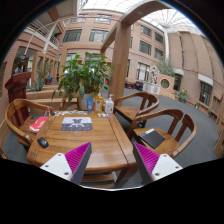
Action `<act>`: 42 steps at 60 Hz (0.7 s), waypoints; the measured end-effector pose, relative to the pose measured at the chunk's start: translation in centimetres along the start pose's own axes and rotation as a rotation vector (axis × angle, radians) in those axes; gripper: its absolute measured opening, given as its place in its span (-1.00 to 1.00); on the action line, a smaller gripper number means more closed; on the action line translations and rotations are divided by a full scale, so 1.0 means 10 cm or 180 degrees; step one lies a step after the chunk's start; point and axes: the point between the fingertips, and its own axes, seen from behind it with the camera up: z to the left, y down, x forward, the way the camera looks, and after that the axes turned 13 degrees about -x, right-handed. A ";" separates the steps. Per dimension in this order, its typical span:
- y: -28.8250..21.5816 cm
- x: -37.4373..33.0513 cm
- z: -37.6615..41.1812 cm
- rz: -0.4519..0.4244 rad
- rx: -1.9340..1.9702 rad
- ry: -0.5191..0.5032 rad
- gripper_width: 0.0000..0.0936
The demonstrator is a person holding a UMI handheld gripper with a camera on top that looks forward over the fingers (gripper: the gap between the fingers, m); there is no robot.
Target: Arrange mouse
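Nearest, the gripper point(111, 160) hangs over the near edge of the round wooden desk point(100, 140) with its jaws spread wide and nothing between them, probably because no grasp has begun and the approach is being kept open. Off to one side of the fingers, close to the desk's rim, lies the small dark mouse point(42, 142), resting free on the wood and well short of the patterned pad point(77, 124) at mid-desk, likely its intended place. Beyond the pad stand a bottle point(108, 104) and a leafy plant point(85, 76), with wooden chairs point(165, 130) drawn around.
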 end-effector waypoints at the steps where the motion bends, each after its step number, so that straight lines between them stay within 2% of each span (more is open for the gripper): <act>1: 0.01 0.00 0.01 0.0009 -0.0006 0.0000 0.82; 10: 0.28 0.15 0.07 0.0156 -0.0059 0.0000 0.81; 17: 0.57 0.29 0.40 0.0208 -0.0057 -0.0162 0.82; 28: 0.95 0.37 1.24 0.0328 -0.0113 -0.0585 0.82; 42: 0.93 0.59 2.70 0.0296 -0.0214 -0.1255 0.84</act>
